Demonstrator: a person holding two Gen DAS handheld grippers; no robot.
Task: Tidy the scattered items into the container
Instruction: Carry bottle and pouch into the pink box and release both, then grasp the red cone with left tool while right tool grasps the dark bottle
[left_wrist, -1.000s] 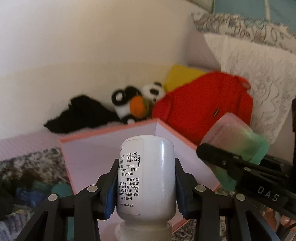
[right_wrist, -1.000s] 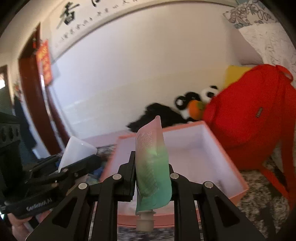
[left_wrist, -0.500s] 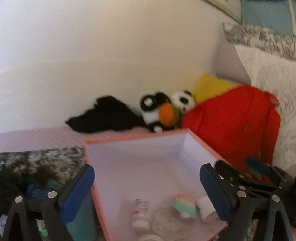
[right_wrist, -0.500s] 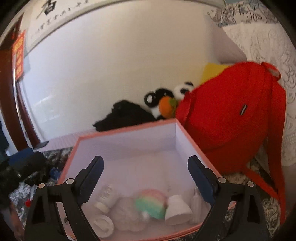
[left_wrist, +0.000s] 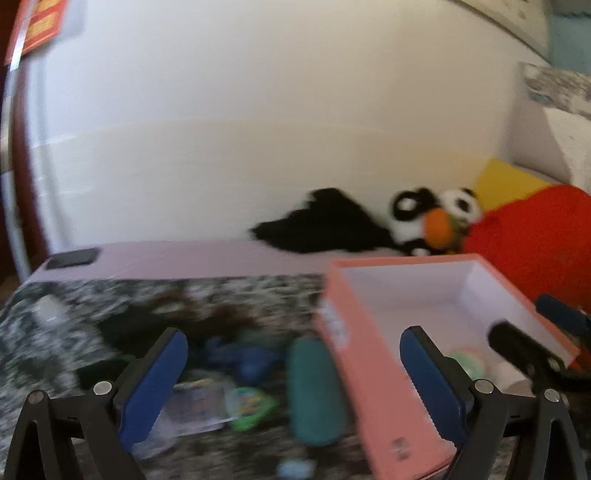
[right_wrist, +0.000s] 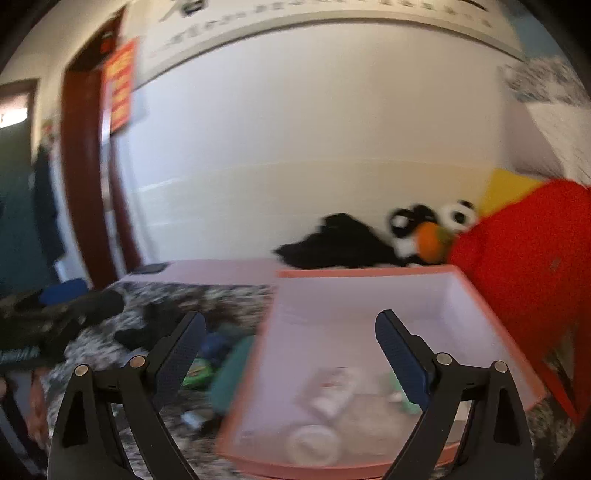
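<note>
Both grippers empty: left gripper (left_wrist: 293, 373) and right gripper (right_wrist: 290, 356) spread wide, jaws just been opening, nothing between them.

Pink cardboard box (left_wrist: 354, 332) at 3 o'clock of the left gripper; smooth white bottle (right_wrist: 334, 387) inside. Teal cylinder (left_wrist: 314, 391) and glossy packets (left_wrist: 199, 404) lie at 12 on the mottled blanket (left_wrist: 74, 317). Risks: crowded items knocked aside; rounded cylinder rolling from the pads.

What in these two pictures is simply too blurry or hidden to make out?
- Left wrist view: the loose items beside the pink box are smeared by motion; apart from a teal tube, their kinds are unclear.
- Left wrist view: the box's contents are mostly hidden by its near wall and the open left gripper.
- Right wrist view: the things lying in the box are blurred; labels unreadable.
- Right wrist view: the wall scroll is cut by the top edge.
</note>
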